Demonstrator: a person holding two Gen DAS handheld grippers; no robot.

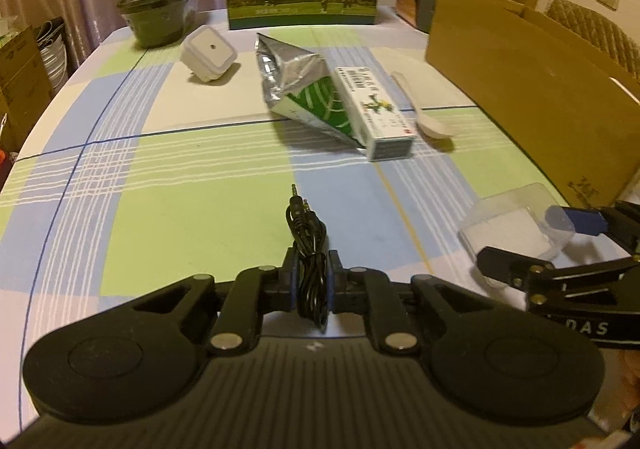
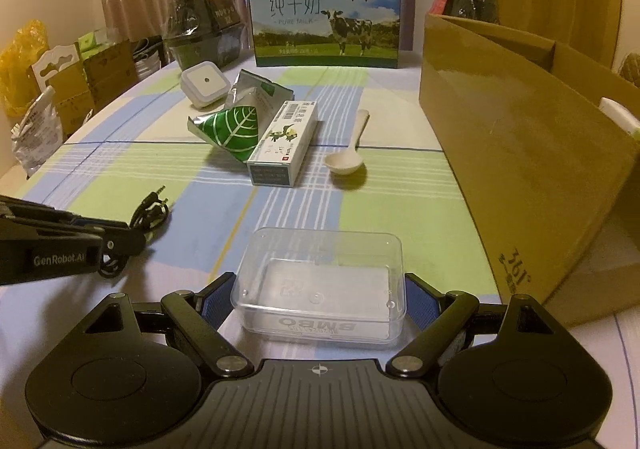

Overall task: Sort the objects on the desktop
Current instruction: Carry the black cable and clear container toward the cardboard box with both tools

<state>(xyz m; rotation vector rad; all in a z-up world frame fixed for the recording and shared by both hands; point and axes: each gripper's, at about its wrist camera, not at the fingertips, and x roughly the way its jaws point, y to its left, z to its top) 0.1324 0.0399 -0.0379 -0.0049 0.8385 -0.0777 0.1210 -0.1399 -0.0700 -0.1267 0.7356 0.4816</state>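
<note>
Cable (image 1: pixel 310 249) — coiled lengthwise, plugs pointing away — clamped between left fingers (image 1: pixel 289 273).

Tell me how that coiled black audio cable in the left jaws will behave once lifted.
The audio cable looks floppy: its loops will probably sag and its plug ends dangle beyond the left gripper. It seems light. Being thin and loosely bundled, strands could slip out.
</note>
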